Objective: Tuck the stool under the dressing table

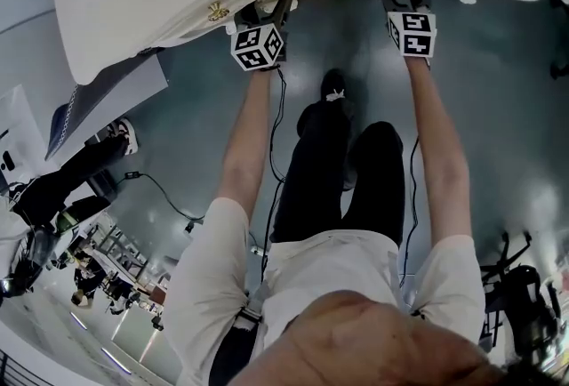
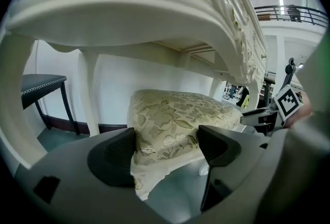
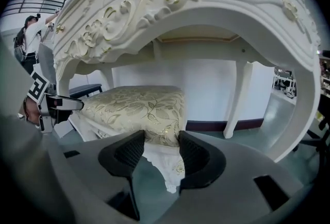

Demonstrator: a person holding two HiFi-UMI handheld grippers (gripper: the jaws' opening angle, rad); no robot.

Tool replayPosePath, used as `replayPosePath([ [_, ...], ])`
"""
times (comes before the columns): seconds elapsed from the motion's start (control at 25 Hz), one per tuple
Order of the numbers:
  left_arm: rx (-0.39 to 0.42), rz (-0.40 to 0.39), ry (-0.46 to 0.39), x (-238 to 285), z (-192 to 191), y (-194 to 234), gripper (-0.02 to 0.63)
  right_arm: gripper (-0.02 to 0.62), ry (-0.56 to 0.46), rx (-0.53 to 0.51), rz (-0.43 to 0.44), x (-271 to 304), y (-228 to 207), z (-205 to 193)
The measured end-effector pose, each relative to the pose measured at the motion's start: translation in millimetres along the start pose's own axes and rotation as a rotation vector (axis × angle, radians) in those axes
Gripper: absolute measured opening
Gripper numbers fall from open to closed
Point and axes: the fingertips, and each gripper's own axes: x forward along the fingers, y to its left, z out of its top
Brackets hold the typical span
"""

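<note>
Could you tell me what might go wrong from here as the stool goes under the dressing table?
1. The left gripper and right gripper each clamp only a soft cushion corner of the stool; the fabric could slip and the stool skew.
2. A skewed stool might knock the table leg beside it.
3. The carved front of the table hangs just over both grippers, which could strike it.

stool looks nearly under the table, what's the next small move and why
Probably nudge the stool slightly deeper, both sides evenly. The left claw and right claw each grip a near cushion corner; the cushion lies under the dressing table, but the head view shows both claws right at its front edge.
</note>
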Motion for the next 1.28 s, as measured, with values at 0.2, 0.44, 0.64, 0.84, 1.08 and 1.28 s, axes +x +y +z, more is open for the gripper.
replayPosePath([
  [0.2, -0.001, 0.032, -0.034, 19, 10, 8, 0.390, 0.241, 0.003, 0.003, -0.023, 22, -9, 13],
  [0.44, -0.002, 0.076, -0.056, 34, 15, 12, 0.391, 0.236, 0.035, 0.018, -0.076, 40, -19, 22],
  [0.64, 0.021, 0.116, -0.040, 31, 19, 8, 0.390, 0.219, 0.046, 0.049, -0.094, 32, -15, 24],
  [0.84, 0.040, 0.086, 0.033, -9, 11, -16, 0.389, 0.219, 0.061, 0.056, -0.056, -9, 7, 19],
  [1.08, 0.035, 0.076, 0.083, -75, 26, -54, 0.389, 0.219, 0.070, 0.059, -0.037, -83, 23, 39],
  [1.28, 0.053, 0.068, 0.081, -134, 66, -86, 0.389, 0.219, 0.046, 0.075, -0.026, -152, 37, 71],
])
